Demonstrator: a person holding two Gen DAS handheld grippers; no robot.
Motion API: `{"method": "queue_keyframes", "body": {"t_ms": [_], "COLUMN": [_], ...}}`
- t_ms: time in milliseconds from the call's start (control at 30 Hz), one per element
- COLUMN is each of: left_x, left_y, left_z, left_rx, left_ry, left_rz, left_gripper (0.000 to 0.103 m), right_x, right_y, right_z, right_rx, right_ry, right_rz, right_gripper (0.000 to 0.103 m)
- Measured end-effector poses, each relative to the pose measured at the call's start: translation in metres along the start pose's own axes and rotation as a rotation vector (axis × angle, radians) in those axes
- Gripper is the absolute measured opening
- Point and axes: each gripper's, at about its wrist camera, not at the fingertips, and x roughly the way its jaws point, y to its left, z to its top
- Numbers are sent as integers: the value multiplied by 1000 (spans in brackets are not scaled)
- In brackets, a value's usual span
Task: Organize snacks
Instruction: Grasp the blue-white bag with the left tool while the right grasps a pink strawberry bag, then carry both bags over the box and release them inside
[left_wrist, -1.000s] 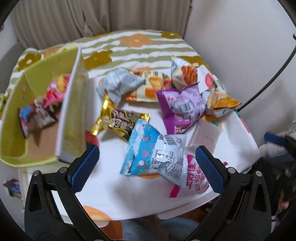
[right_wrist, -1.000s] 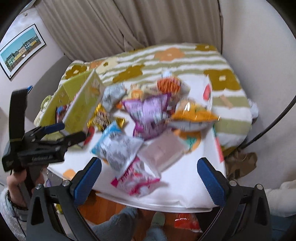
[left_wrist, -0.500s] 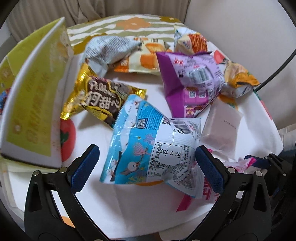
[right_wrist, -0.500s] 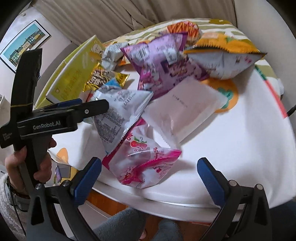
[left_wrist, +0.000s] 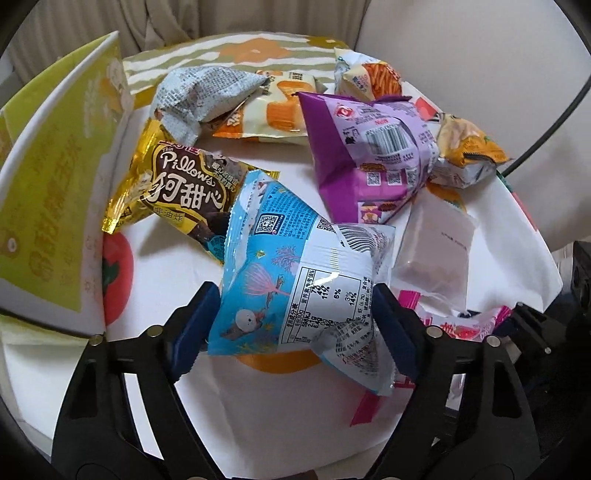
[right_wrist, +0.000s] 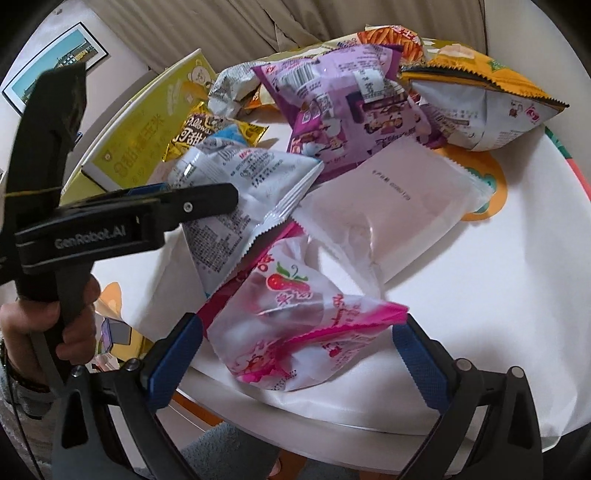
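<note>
1. A small table under a white cloth is strewn with snack bags, and a yellow-green box stands open at its left edge.
2. The left gripper points steeply down over a blue and white snack bag at the near side of the pile. Its jaws are closing, with the bag between them. Both blue pads touch the bag's sides, and the film beside the right pad is puckered.
3. The right gripper hangs over a pink and white packet at the table's near edge. Its jaws stand wide, the pads just outside the packet's two ends and not pressing it.
4. A pale, flat white pouch lies just behind the pink packet. A purple bag and a gold bag lie farther back.
5. These bags look light, puffed with air and made of slick, crinkly film. I judge they will dent under pressure and could slide out of a loose pinch.
6. The contents are probably brittle, so a hard squeeze risks crushing them.
7. The safest hold seems to be across the bag's narrow middle or on a flat sealed end, where the film is doubled and stiffer.
8. The person's hand grips the left tool's handle.
</note>
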Motion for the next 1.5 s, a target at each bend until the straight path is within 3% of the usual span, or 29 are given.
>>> {"method": "queue_keyframes", "body": {"t_ms": [200, 367, 533, 1100, 1500], "left_x": [-13, -28, -43, -116, -202], "left_y": [-5, -3, 2, 18, 82], "left_z": [-4, -2, 2, 32, 80], "left_rx": [25, 25, 13, 6, -34], "left_ry": [-28, -52, -65, -189, -340], "left_rz": [43, 70, 77, 62, 99], "left_gripper": [74, 74, 74, 74, 74], "right_x": [2, 4, 5, -45, -96], "right_y": [7, 14, 20, 56, 118], "right_z": [0, -1, 3, 41, 120], "right_rx": [-43, -76, -74, -90, -182], "right_ry": [-9, -5, 2, -101, -253], "right_rz": [-13, -38, -22, -27, -65], "right_gripper": [86, 60, 52, 51, 51]}}
